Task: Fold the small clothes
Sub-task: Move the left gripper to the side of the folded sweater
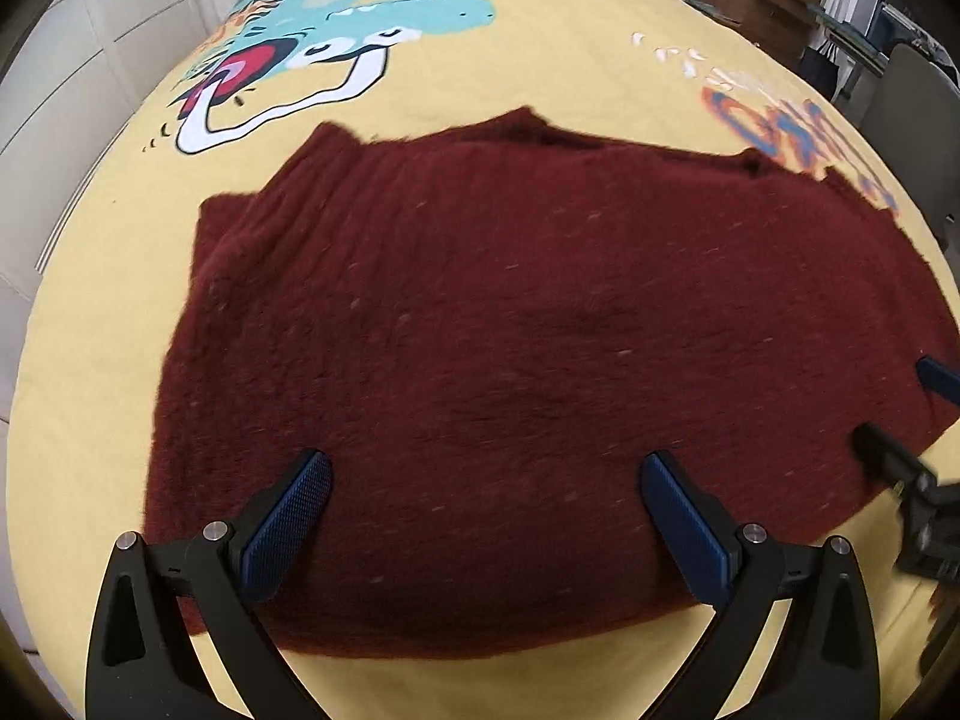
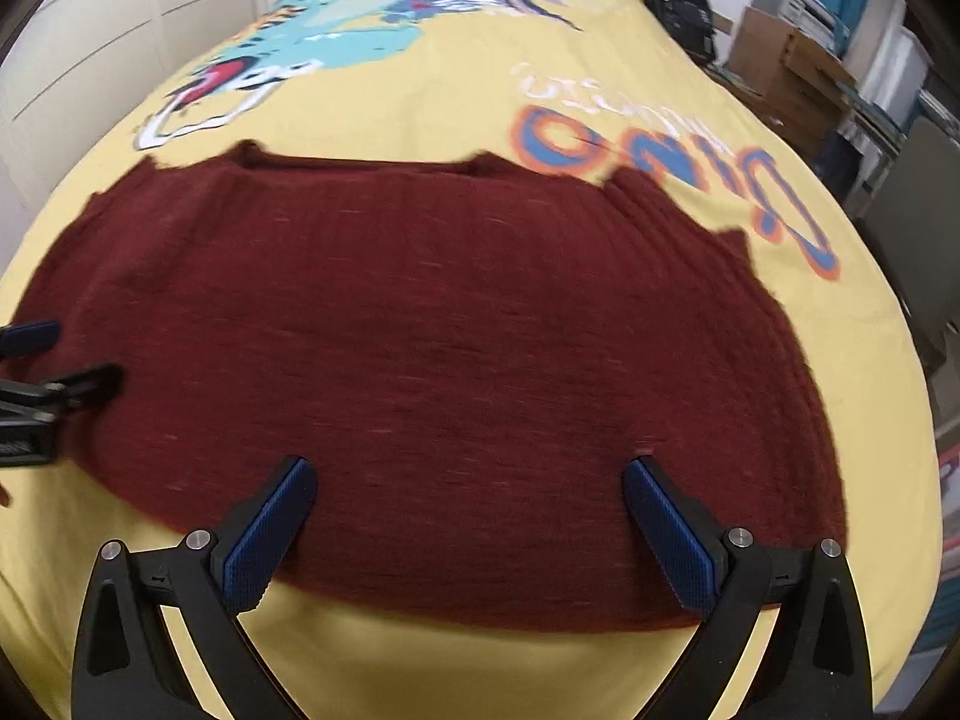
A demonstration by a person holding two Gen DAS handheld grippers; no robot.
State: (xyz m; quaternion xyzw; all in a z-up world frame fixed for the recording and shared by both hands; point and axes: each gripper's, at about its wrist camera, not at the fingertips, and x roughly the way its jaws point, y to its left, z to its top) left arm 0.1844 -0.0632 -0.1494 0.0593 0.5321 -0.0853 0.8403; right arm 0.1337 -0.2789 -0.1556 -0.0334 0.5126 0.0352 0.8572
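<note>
Folding barely begun: maroon sweater [image 1: 510,330] lies spread flat on the bed [image 1: 540,78]; left tongs [image 1: 486,468] and right tongs [image 2: 468,474] gape empty above its hem.

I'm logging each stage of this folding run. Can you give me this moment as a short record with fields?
surface: bed with yellow dinosaur-print cover
garment: dark red knitted sweater, spread flat on the cover
left gripper: open, over the sweater's near edge, holding nothing
right gripper: open, over the sweater's near edge, holding nothing
fold state: no fold visible yet
surroundings: white cupboards on one side, cardboard boxes on the other
</note>
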